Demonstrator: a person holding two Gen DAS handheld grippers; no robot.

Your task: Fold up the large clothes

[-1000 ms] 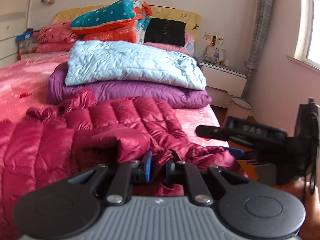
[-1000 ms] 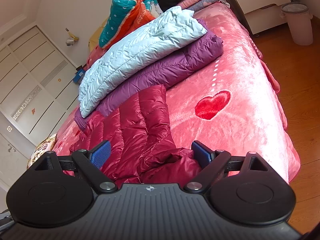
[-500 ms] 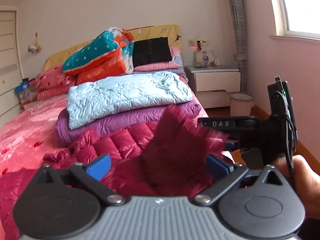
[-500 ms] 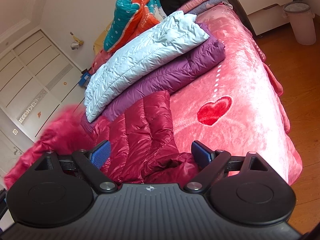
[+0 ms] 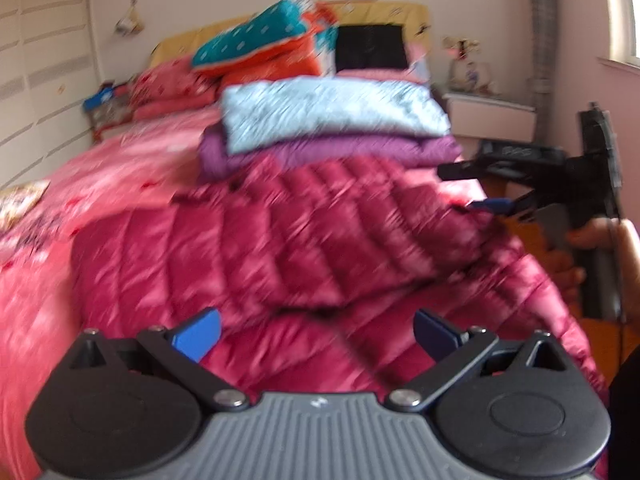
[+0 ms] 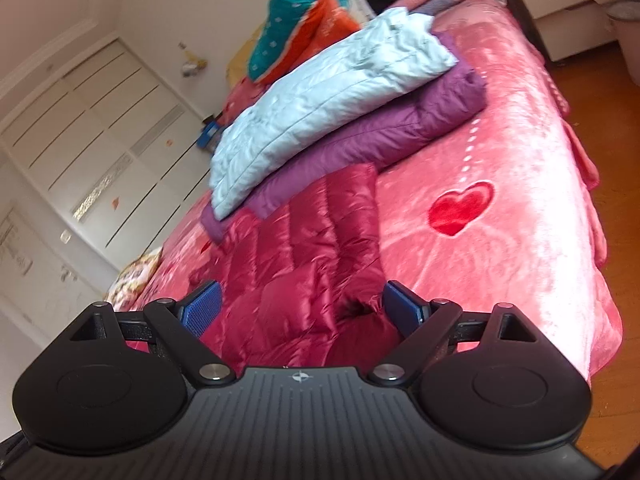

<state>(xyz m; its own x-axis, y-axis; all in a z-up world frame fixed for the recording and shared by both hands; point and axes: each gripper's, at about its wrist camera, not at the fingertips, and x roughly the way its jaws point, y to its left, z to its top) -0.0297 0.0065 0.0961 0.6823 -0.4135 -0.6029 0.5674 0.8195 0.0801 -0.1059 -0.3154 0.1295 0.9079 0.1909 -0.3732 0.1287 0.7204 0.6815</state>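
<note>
Left claw (image 5: 316,334) hovers wide open, tilted down over red jacket (image 5: 304,240).

Red down jacket (image 5: 304,240) motion-blurred

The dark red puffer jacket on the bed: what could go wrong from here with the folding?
1. The dark red puffer jacket looks slippery and puffy, and both the left gripper and right gripper are open, so the folded part may spring back.
2. Its far end touches the purple jacket under the light blue jacket; a pull could disturb that stack.
</note>
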